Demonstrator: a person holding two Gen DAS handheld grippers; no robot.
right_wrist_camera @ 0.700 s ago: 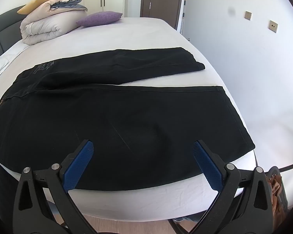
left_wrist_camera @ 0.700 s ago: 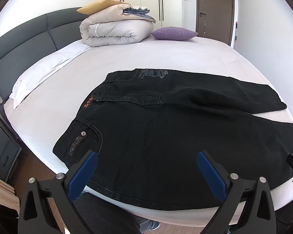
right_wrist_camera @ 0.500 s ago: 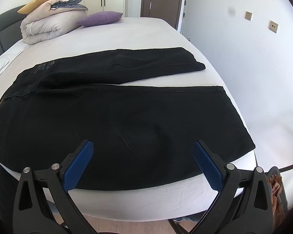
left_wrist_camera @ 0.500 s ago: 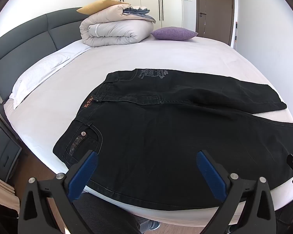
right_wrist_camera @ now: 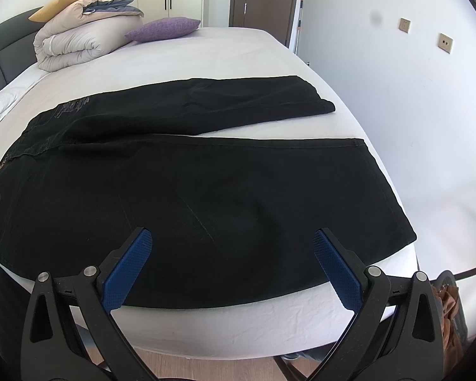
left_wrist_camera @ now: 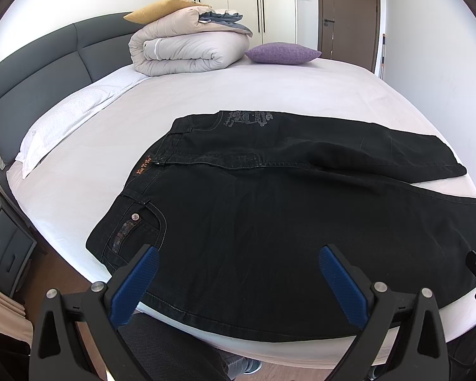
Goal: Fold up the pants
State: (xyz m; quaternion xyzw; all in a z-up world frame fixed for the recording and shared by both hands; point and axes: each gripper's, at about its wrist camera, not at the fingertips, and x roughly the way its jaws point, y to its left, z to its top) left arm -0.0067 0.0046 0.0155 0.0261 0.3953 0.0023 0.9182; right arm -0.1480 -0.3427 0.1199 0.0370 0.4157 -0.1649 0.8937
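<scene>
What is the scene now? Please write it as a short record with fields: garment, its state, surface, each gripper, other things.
garment: black pants
state: spread flat, both legs apart, not yet folded
surface: bed with white sheet
left gripper: open, holds nothing, near the waist end
right gripper: open, holds nothing, near the leg end
other things: folded duvet, purple pillow, grey headboard

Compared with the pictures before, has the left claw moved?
No. The left claw sits in the same place against the pants' pocket rivet and the bed edge, jaws wide open.
</scene>
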